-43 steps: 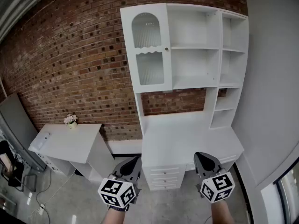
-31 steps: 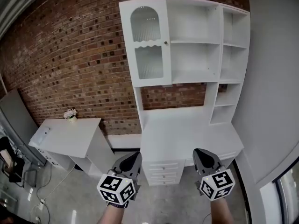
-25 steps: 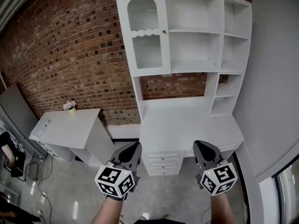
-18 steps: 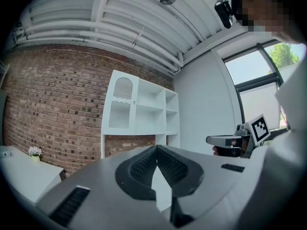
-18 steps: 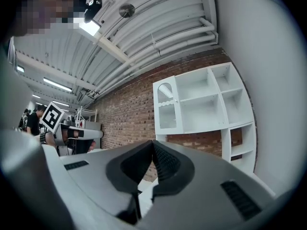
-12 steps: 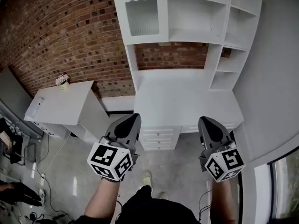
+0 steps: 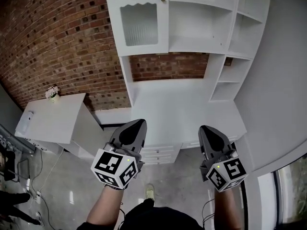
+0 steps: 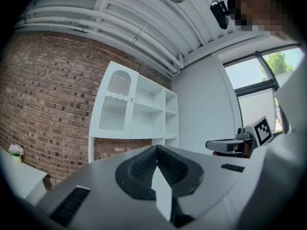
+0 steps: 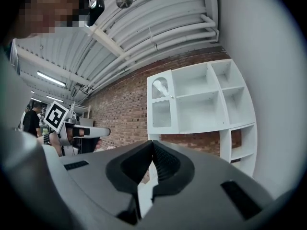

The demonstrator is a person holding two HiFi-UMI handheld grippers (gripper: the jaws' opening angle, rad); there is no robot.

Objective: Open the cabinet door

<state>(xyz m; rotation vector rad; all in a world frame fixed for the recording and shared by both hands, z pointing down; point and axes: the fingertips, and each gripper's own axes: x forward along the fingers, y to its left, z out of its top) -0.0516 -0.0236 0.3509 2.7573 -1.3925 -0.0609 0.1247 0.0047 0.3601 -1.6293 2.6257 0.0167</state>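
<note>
The white cabinet door [image 7: 139, 18] with two ribbed glass panes is closed at the top of the head view. Its small knob [image 7: 163, 0] sits on the door's right edge. The door also shows far ahead in the left gripper view [image 8: 115, 107] and the right gripper view [image 9: 161, 104]. My left gripper [image 7: 135, 127] and right gripper [image 7: 208, 132] are held side by side in front of the desk, well short of the door. Both point level, both are shut, and neither holds anything.
Open white shelves [image 7: 201, 23] fill the unit to the right of the door. A white desk top [image 7: 177, 104] with drawers [image 7: 160, 152] lies below. A white side table [image 7: 48, 119] with a flower pot [image 7: 52, 93] stands left by the brick wall [image 7: 57, 42]. A white wall [image 7: 278, 80] closes the right.
Both grippers have moved forward towards the white unit. The desk is nearer, and the cabinet door has slid up to the top edge of the head view. The jaws stay shut.
</note>
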